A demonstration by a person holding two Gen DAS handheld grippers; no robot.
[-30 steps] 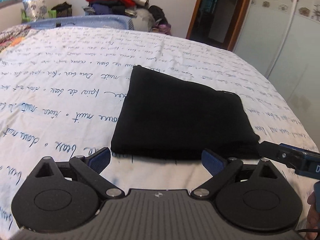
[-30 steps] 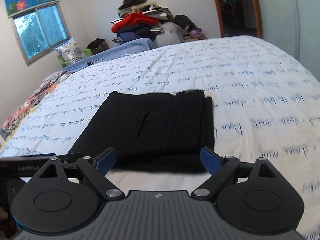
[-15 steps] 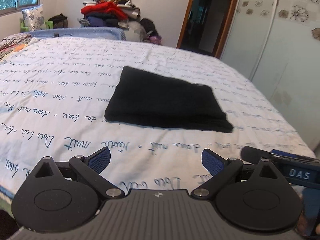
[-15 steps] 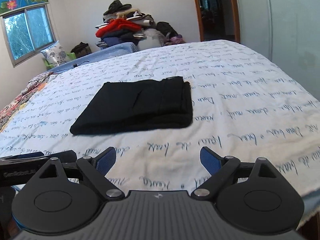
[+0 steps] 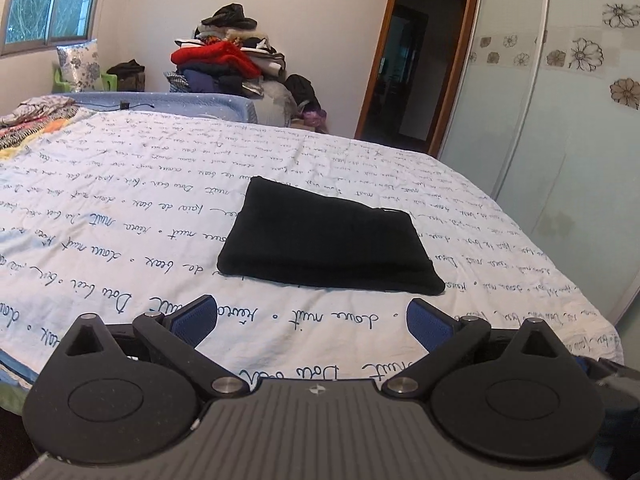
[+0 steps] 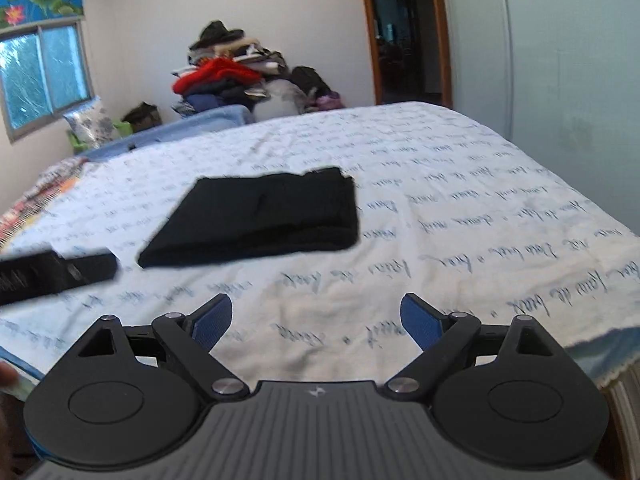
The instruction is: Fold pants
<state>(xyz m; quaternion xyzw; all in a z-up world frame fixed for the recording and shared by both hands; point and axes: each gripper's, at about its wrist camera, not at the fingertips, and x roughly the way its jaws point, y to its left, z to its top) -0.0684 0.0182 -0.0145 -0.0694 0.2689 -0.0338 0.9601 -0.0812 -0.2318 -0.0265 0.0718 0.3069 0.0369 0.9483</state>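
Right wrist view alone shows left tongs (image 6: pixel 56 278) beside folded pants (image 6: pixel 260 216); both tongs gape, empty

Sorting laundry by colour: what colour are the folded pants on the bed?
Black pants, clearest in the left wrist view.

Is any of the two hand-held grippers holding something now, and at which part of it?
Nothing is held. The left hand-held gripper and the right hand-held gripper are both open and empty, and the folded black pants lie apart from them on the bed.
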